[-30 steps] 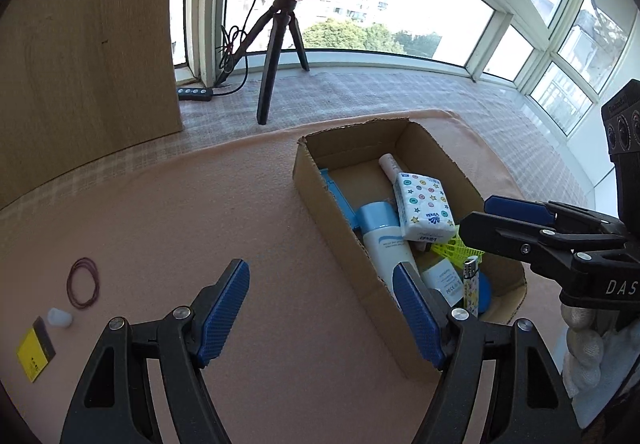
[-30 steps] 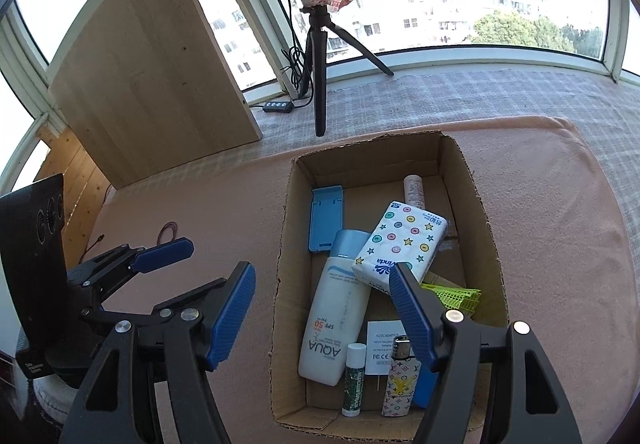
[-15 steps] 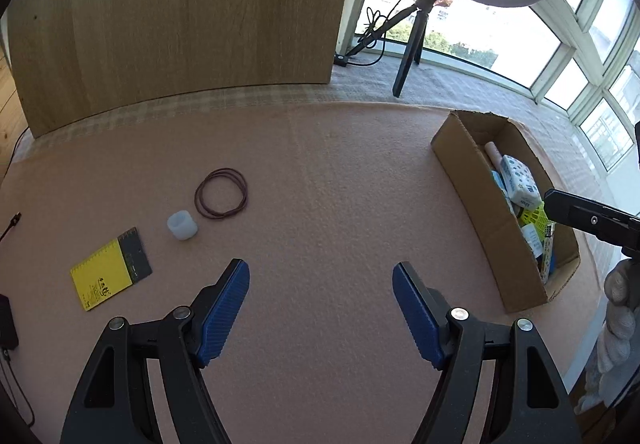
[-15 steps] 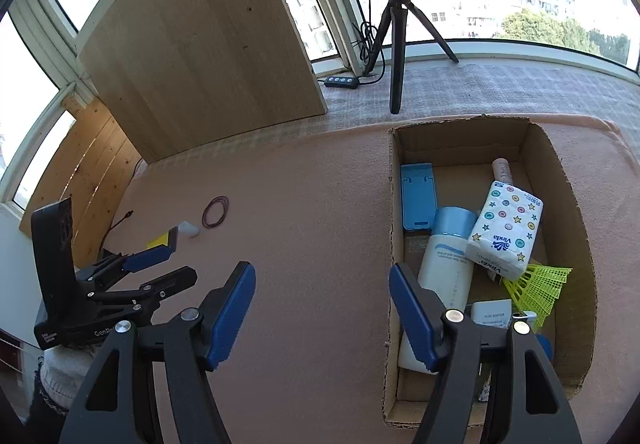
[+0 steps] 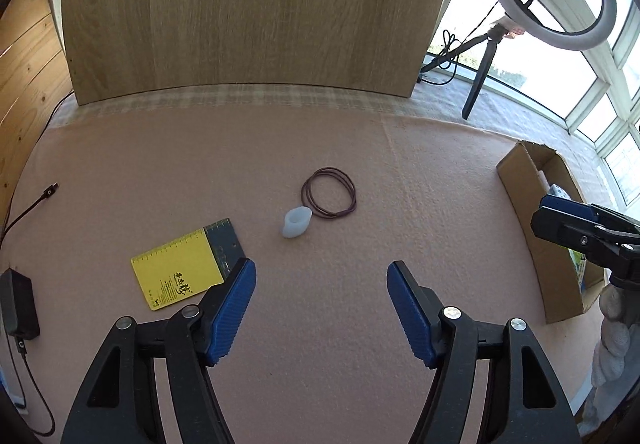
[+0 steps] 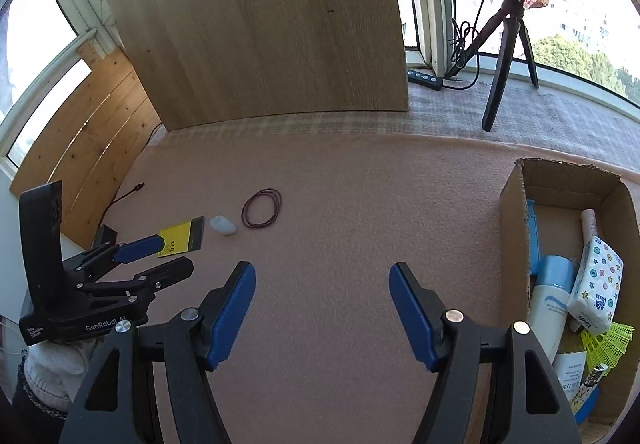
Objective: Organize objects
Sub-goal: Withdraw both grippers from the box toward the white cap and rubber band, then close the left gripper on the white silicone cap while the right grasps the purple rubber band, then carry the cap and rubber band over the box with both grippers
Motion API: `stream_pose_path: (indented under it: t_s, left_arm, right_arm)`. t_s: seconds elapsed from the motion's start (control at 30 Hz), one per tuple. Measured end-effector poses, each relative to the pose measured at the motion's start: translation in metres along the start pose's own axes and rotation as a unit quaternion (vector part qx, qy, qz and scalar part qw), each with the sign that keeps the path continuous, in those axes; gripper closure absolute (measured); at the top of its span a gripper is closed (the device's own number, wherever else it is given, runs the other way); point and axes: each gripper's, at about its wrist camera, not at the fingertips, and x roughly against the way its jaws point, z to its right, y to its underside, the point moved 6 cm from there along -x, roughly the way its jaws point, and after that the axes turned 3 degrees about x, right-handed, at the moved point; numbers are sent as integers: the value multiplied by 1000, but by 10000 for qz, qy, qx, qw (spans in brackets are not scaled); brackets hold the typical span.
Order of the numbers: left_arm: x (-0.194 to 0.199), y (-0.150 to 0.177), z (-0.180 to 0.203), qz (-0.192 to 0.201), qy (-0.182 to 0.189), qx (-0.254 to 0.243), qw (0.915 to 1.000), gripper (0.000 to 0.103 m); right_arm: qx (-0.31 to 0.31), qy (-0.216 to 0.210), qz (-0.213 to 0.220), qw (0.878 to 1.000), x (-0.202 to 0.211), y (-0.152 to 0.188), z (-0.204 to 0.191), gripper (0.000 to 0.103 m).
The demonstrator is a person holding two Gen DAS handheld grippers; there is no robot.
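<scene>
The cap (image 5: pixel 296 221) lies just ahead of the left hand-held gripper (image 5: pixel 320 308), nearer than the right hand-held gripper (image 6: pixel 322 310); the left's jaws have just been closing on nothing, and both hand-held grippers gape empty.

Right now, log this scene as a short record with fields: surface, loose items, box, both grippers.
surface: pink mat
loose items: yellow notepad, white cap lying on its side, brown rubber bands
box: cardboard box on the mat's right, already holding several items
left gripper: open, nothing between the jaws, which have just been closing
right gripper: open, nothing held
</scene>
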Motion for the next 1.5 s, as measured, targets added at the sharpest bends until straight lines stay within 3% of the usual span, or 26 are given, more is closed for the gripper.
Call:
stream_pose_path:
  t_s: [0.1, 0.47, 0.73, 0.83, 1.07, 1.13, 1.33, 1.5]
  left_arm:
    - [-9, -7, -4, -24, 9, 43, 10000, 39]
    - [-55, -14, -6, -188, 29, 74, 9998, 55]
    - [-68, -22, -6, -137, 35, 133, 9998, 68]
    - [-71, -22, -8, -140, -8, 127, 9998, 81]
    - [-72, -24, -13, -78, -61, 123, 9999, 89]
    - [-71, -24, -14, -64, -66, 145, 9999, 91]
    - [-68, -22, -16, -27, -111, 177, 9998, 94]
    - [-62, -20, -14, 10, -120, 160, 9998, 94]
  right_arm:
    - [78, 56, -29, 9999, -15, -10, -9, 37]
    - [13, -368, -677, 9970, -90, -40, -31, 38]
    - [17, -217, -929, 9954, -133, -50, -35, 48]
    - [80, -190, -984, 9949, -144, -50, -38, 53]
    - [386, 41, -1042, 9938, -157, -46, -45, 62]
    - [520, 171, -1027, 9932, -158, -46, -47, 66]
    - [1101, 497, -958, 9880, -159, -39, -54, 98]
    - [1019, 427, -936, 9895, -156, -35, -53, 101]
